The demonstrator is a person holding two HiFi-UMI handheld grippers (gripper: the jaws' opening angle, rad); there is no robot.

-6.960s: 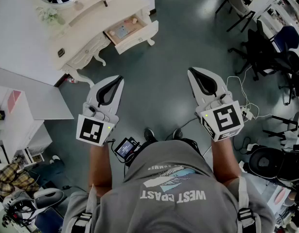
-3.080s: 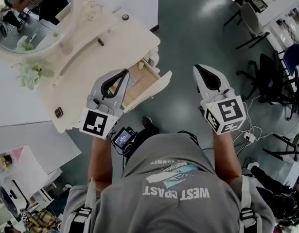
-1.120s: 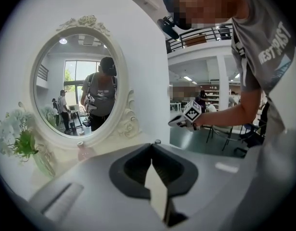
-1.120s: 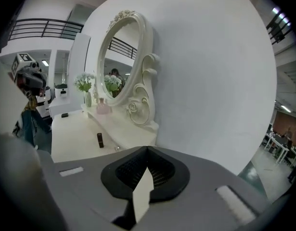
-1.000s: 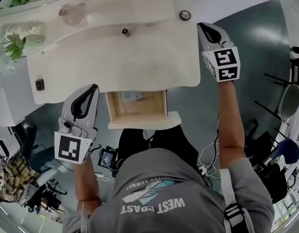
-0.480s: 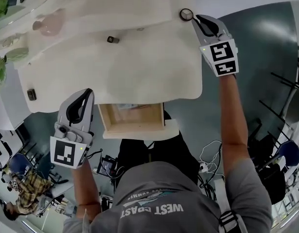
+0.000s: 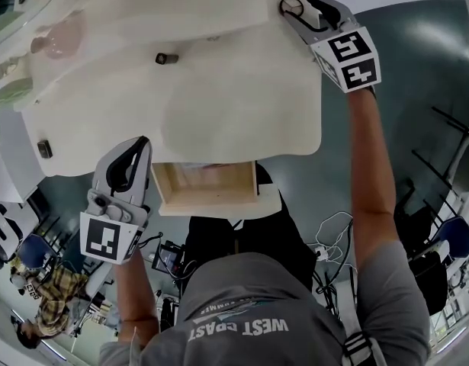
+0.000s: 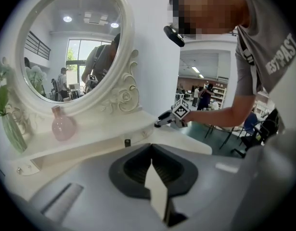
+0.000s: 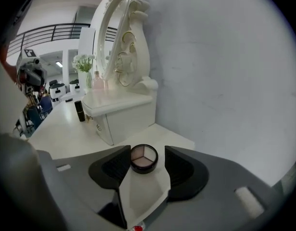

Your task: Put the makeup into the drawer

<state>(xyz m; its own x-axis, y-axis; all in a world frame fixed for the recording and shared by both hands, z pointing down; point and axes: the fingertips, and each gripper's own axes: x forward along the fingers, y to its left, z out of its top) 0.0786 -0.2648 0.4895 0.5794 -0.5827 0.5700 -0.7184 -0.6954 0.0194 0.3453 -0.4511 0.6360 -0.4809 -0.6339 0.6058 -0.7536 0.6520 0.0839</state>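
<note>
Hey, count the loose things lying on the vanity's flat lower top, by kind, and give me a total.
Round eyeshadow compact: 1
Dark lipstick tube: 1
Small dark square item: 1
Total: 3

Head view: lit brightly and evenly from above, with the pale dresser top [image 7: 219, 105] washed close to white and a soft sheen on the grey floor [image 7: 425, 36]; shadows faint and short. Bends straight lines toward the edges in all three views, with dark, vignetted corners in both gripper views. Left gripper view: ceiling lamps and a bright window reflected in the oval mirror [image 8: 70, 47]; blurs the nearest foreground. Right gripper view: softer, dimmer light on the white wall [image 9: 225, 71]; renders the compact [image 9: 144, 158] sharply.
</note>
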